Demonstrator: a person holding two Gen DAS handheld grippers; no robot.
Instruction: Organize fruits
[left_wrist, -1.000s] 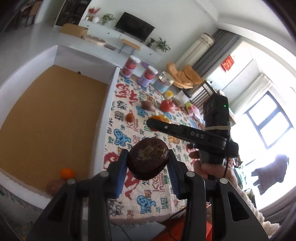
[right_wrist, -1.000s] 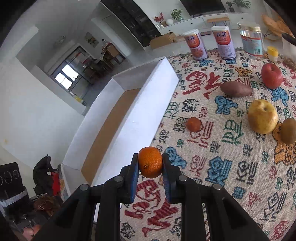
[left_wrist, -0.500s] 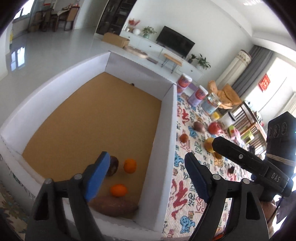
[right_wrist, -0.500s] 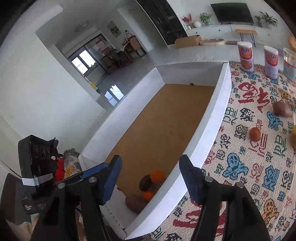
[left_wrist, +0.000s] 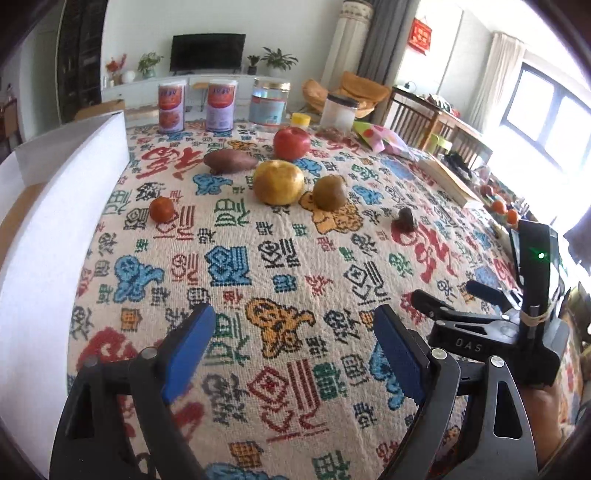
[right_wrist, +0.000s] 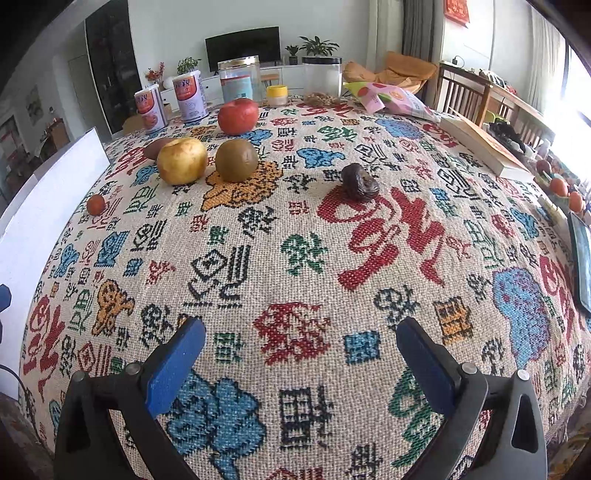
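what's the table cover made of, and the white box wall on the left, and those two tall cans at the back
Table cover: looks like coarse woven fabric, matte; the weave grid shows. White box wall: probably painted or paper-faced board, smooth and matte. Two tall cans: glossy printed labels; metal or card beneath cannot be told.

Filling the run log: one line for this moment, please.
left gripper: open, empty | right gripper: open, empty | jaws just opened | fruit left on cloth: red apple, kiwi

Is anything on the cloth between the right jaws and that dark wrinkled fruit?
Nothing visible. Only bare patterned cloth lies between the open right gripper and the dark wrinkled fruit; the other fruits sit off to its left.
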